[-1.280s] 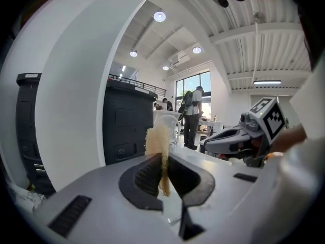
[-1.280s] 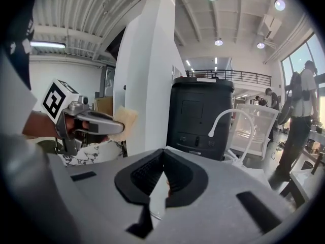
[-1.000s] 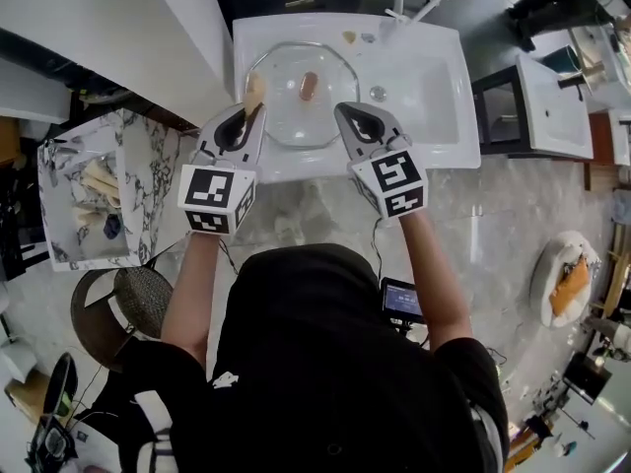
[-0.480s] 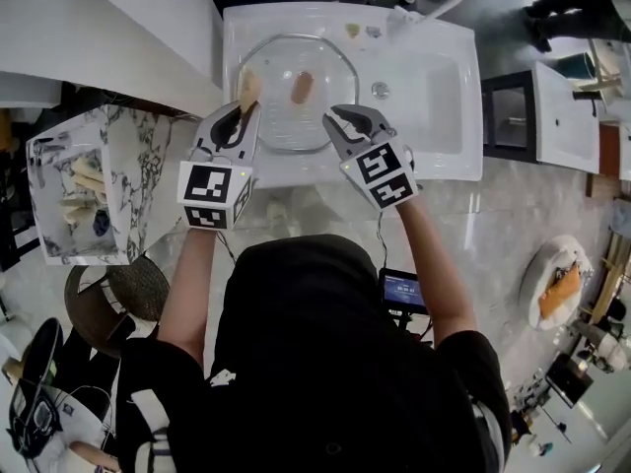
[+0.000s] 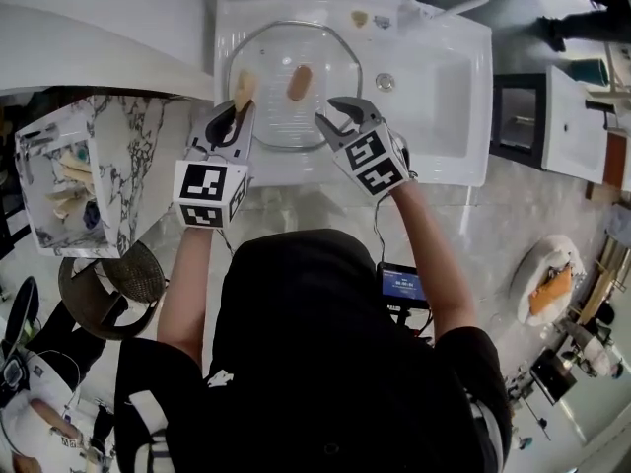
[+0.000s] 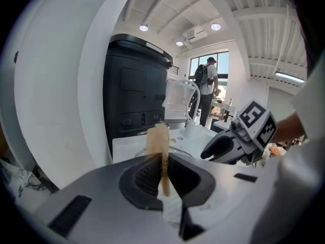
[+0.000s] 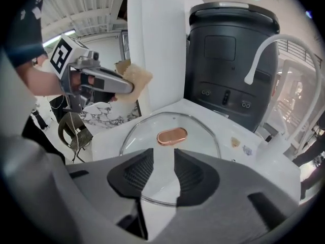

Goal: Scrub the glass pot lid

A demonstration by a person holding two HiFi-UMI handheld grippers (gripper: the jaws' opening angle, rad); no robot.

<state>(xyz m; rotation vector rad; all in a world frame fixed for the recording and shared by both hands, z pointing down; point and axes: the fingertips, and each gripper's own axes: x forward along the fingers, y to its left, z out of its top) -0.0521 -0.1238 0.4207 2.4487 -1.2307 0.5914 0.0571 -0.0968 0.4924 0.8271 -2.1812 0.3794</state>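
Evidently the glass pot lid [image 5: 276, 57] is looking slick, breakable — steady its rim. Left tool [image 5: 241, 108] is pinching a sponge [image 5: 245, 89]; right tool [image 5: 333, 116] is opening, gripping nothing.

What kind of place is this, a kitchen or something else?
Probably a workshop or showroom, not a home kitchen: a white sink with a curved tap holds a glass pot lid, another white basin stands nearby, and the ceiling shows bare beams.
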